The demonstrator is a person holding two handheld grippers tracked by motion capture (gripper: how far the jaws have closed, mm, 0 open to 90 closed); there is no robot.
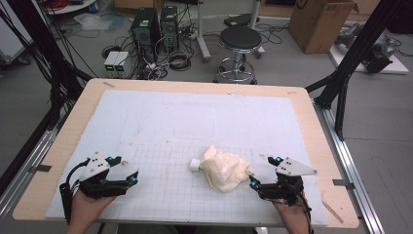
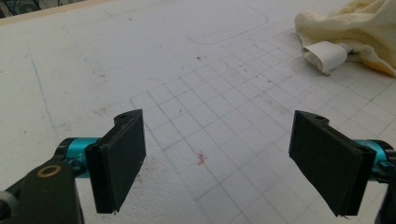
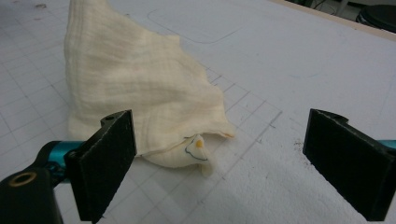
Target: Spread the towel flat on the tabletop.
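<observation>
A crumpled cream cloth [image 1: 225, 169] lies on the white gridded mat [image 1: 160, 122], a little right of the middle near the front. A white tag [image 1: 195, 165] sticks out at its left side. My left gripper [image 1: 130, 171] rests low at the front left, well apart from the cloth, jaws wide with bare mat between them [image 2: 219, 163]. The cloth [image 2: 355, 28] and its tag [image 2: 325, 55] show far off at the upper right of that gripper's view. My right gripper [image 1: 263, 171] sits just right of the cloth, open [image 3: 219, 163], with the cloth's edge [image 3: 140, 93] close ahead of its left jaw.
The mat covers a wooden table [image 1: 311, 126]. Beyond the far edge stand a black stool [image 1: 239, 41], computer towers [image 1: 155, 27] with loose cables, and a cardboard box [image 1: 319, 22]. Black frame legs [image 1: 350, 63] rise at both sides.
</observation>
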